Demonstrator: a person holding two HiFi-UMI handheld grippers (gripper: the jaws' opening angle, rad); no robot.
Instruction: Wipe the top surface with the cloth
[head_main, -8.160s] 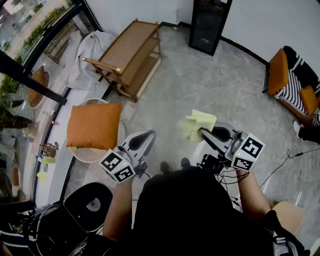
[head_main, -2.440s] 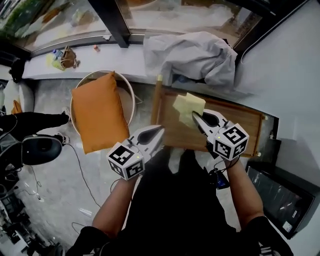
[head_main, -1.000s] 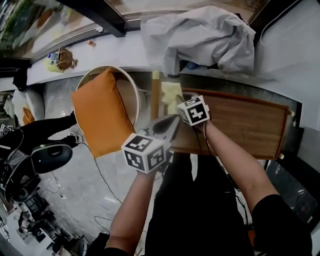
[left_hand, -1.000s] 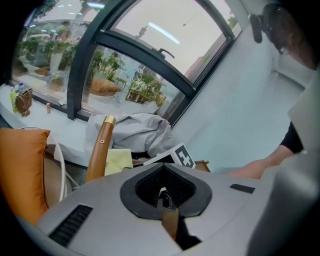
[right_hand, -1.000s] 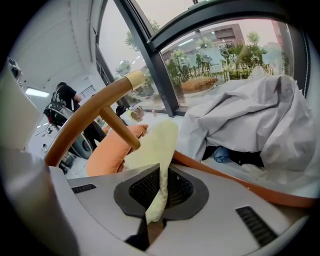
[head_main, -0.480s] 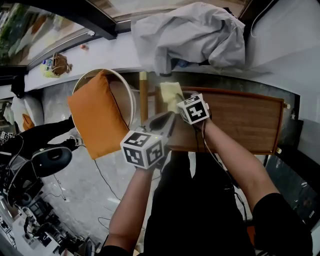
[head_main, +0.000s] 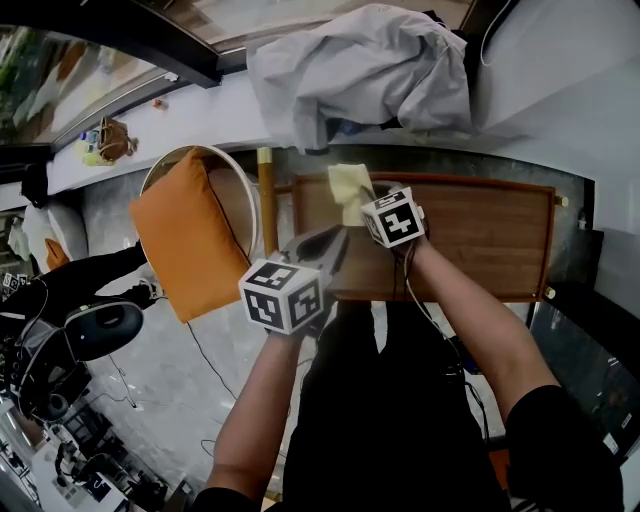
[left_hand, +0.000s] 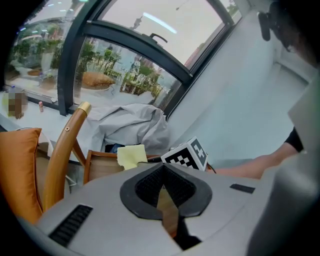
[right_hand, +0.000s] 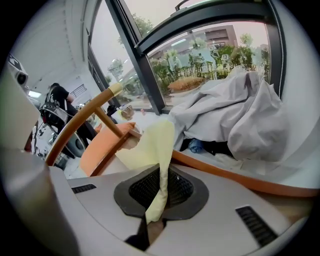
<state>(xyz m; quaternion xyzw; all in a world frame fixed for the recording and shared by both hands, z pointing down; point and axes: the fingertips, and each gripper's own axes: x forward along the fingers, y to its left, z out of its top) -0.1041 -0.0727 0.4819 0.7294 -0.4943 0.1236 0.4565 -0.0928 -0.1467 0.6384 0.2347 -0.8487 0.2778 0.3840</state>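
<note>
Cloth over wooden top by window.

Landmark: table. The cloth is spread over the table's far left corner, w/ its near end caught between the jaws of the right gripper, which is held just right of it above the top. The left gripper is held over the table's near left edge. A cushion is propped on a stool left of the table. A sheet is heaped on the ledge behind the table.
</note>
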